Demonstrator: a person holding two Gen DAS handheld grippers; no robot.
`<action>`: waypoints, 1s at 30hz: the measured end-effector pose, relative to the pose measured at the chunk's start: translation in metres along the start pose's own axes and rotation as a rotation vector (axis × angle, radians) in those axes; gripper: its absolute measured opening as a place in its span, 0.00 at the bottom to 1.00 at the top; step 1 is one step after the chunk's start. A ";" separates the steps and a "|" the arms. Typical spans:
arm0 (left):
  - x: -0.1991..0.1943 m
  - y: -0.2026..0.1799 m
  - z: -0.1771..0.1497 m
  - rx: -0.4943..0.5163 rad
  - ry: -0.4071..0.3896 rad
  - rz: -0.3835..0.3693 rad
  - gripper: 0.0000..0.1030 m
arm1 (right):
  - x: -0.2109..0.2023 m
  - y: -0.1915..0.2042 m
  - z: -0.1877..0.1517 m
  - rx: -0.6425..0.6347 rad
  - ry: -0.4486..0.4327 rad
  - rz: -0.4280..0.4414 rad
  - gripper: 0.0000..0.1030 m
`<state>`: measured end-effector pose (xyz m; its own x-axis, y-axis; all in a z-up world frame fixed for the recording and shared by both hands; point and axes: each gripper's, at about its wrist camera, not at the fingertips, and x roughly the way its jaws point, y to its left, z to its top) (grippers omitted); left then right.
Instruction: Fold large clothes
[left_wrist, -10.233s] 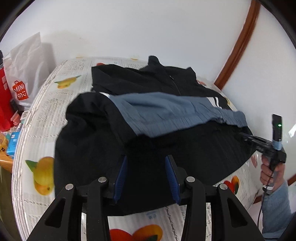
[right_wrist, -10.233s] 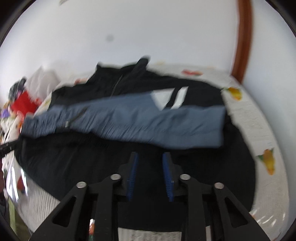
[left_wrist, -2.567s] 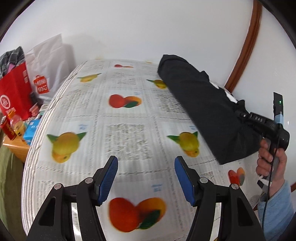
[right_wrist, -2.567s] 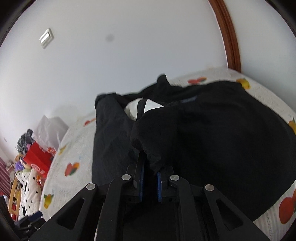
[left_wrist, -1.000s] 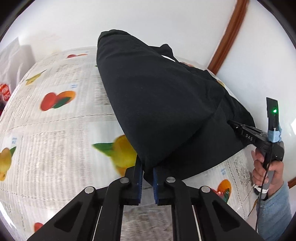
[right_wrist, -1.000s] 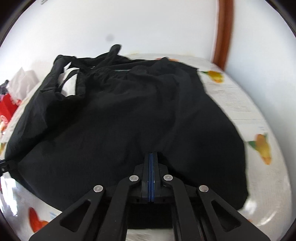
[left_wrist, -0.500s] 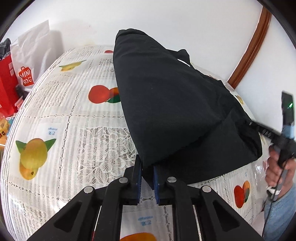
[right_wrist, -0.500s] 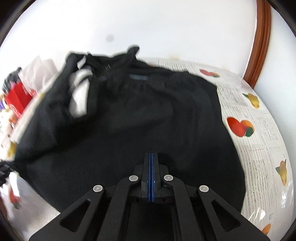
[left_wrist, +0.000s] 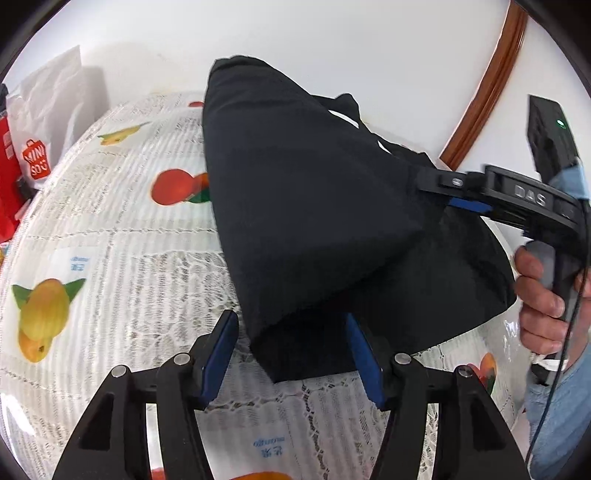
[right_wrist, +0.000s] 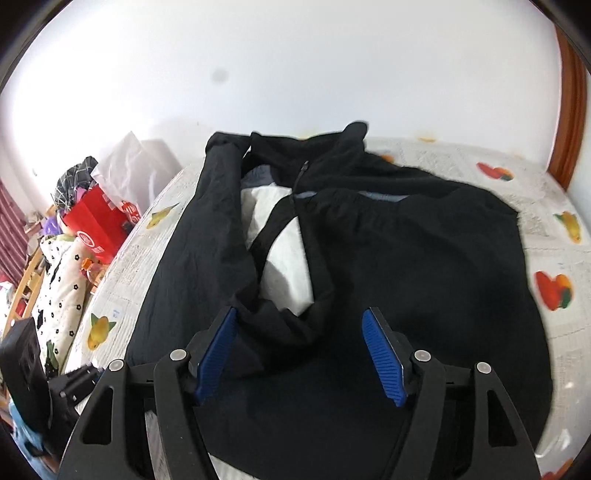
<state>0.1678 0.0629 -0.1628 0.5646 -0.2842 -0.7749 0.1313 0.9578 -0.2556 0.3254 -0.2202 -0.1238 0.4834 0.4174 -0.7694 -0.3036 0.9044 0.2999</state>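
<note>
1. The left tool (left_wrist: 291, 350) is open, its blue pads on either side of the near corner of the black jacket (left_wrist: 306, 206).
2. The jacket lies folded on the desk (left_wrist: 110, 258); it looks soft, light and slippery.
3. The right tool (right_wrist: 301, 352) is open above the jacket; a hem edge seems the best hold.

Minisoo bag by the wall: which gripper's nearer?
Left. The left gripper is at the jacket's edge on the bag side; the right gripper is over the jacket's far side, further from it.
</note>
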 end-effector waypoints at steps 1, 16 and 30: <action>0.001 0.000 0.000 0.000 -0.005 0.000 0.58 | 0.006 0.001 0.000 0.009 0.004 0.005 0.67; 0.009 -0.011 0.001 0.023 -0.005 0.082 0.63 | -0.011 0.011 0.002 0.028 -0.112 0.176 0.12; 0.014 -0.026 0.002 0.065 0.006 0.128 0.62 | -0.036 -0.045 -0.062 0.103 -0.115 -0.002 0.14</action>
<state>0.1736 0.0345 -0.1661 0.5752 -0.1593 -0.8024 0.1110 0.9870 -0.1164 0.2708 -0.2816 -0.1442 0.5764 0.4174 -0.7025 -0.2194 0.9072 0.3590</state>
